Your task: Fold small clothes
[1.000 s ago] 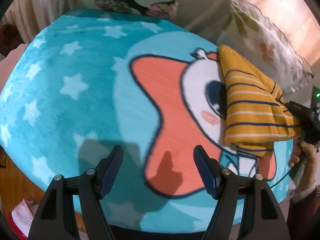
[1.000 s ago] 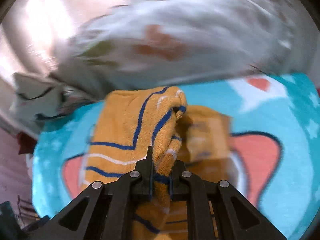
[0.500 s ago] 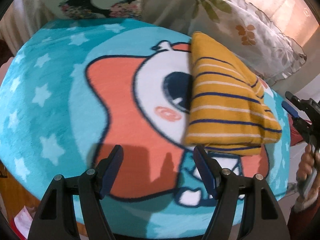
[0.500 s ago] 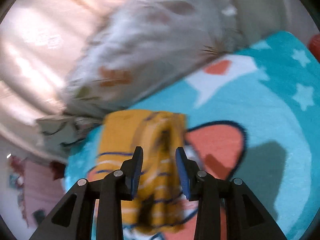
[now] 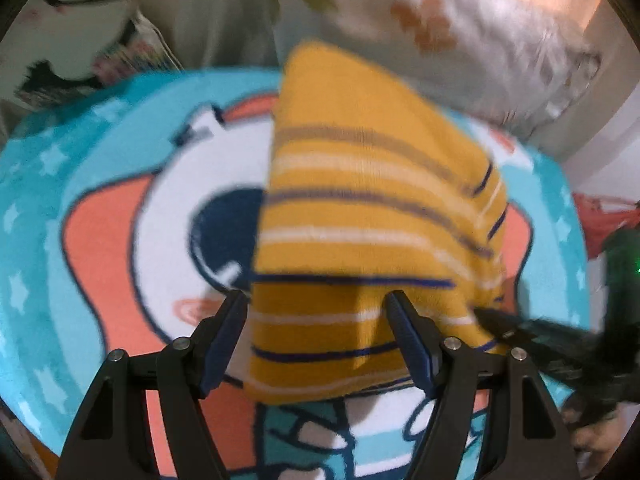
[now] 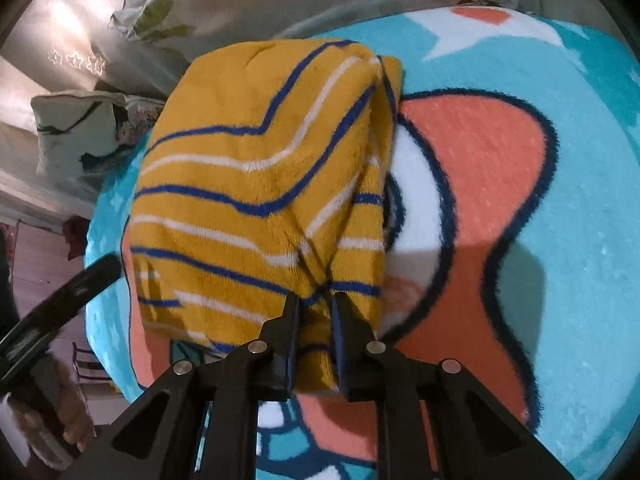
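Observation:
A folded yellow garment with blue and white stripes [image 5: 360,208] lies on a turquoise cartoon blanket [image 5: 100,216]. My left gripper [image 5: 318,316] is open, its fingers standing either side of the garment's near edge, over it. My right gripper [image 6: 314,308] is shut on the garment's near edge [image 6: 256,184], which bunches between its fingers. The right gripper also shows in the left wrist view [image 5: 520,330] at the garment's right corner. The left gripper's body shows at the left of the right wrist view [image 6: 56,304].
A floral pillow [image 5: 460,40] lies behind the garment, and it also shows in the right wrist view [image 6: 224,4]. A second printed cushion [image 6: 80,132] sits at the far left. The blanket [image 6: 560,200] spreads wide to the right.
My left gripper has moved forward to the garment's near edge, still open. My right gripper, open half a second ago, has closed on the garment's edge again.

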Demonstrator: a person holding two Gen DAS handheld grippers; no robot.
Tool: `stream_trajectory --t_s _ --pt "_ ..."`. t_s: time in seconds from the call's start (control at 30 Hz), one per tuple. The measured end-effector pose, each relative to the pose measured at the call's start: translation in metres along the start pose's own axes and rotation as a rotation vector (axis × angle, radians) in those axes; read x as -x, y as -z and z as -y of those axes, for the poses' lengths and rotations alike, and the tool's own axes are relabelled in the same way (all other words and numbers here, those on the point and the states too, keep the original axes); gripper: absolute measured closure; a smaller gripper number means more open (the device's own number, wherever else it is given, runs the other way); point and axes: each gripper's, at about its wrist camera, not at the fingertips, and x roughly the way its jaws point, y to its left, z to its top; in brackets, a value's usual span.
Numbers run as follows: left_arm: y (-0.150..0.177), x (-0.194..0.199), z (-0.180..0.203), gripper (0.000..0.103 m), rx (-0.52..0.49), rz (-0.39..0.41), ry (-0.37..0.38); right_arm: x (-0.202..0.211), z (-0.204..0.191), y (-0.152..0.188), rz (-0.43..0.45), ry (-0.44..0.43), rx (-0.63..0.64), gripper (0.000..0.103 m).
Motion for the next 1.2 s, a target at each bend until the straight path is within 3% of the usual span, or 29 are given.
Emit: stream_trajectory --t_s 0.07,0.13,0.23,0.37,0.43,0.5,0.63,0.87,0.9,0.93,1.0,1.1,1.2 --pt "0.009 -0.017 0.001 0.032 -0.013 -0.051 -0.015 0.005 -0.001 -0.004 0.004 -0.027 -0.008 0.086" --pt "0.016 -0.024 0.0 0.028 -0.014 -0.058 -0.022 0.023 0.002 -0.014 0.07 -0.085 -0.034 0.083" --pt "0.02 -0.026 -0.004 0.026 -0.001 -0.065 -0.008 0.047 0.002 -0.037 0.193 -0.082 -0.021 0.083" --pt "0.019 -0.024 -0.01 0.025 0.031 -0.081 0.014 0.029 -0.005 -0.076 0.2 -0.093 0.0 0.083" --pt "0.022 -0.015 -0.011 0.025 0.038 -0.07 0.018 0.005 -0.011 -0.095 0.161 -0.034 0.017 0.083" --pt "0.027 -0.002 -0.013 0.025 0.044 -0.048 0.017 -0.022 -0.016 -0.112 0.112 0.113 0.051 0.083" --pt "0.034 0.023 -0.021 0.025 0.052 0.003 -0.03 -0.034 -0.025 -0.126 0.114 0.22 0.119 0.082" --pt "0.037 0.044 -0.041 0.025 0.119 0.055 -0.07 -0.034 -0.034 -0.117 0.125 0.261 0.178 0.075" --pt "0.038 0.043 -0.043 0.025 0.124 0.055 -0.078 -0.034 -0.034 -0.114 0.128 0.269 0.18 0.069" --pt "0.039 0.042 -0.044 0.025 0.127 0.052 -0.086 -0.032 -0.033 -0.108 0.131 0.294 0.184 0.052" --pt "0.037 0.041 -0.045 0.025 0.128 0.049 -0.101 -0.029 -0.025 -0.097 0.133 0.329 0.183 0.031" --pt "0.038 0.041 -0.04 0.025 0.103 0.058 -0.136 -0.008 -0.02 -0.082 0.183 0.353 0.146 0.033" --pt "0.04 0.042 -0.032 0.025 0.073 0.068 -0.156 0.026 -0.027 -0.062 0.279 0.254 0.157 0.035"
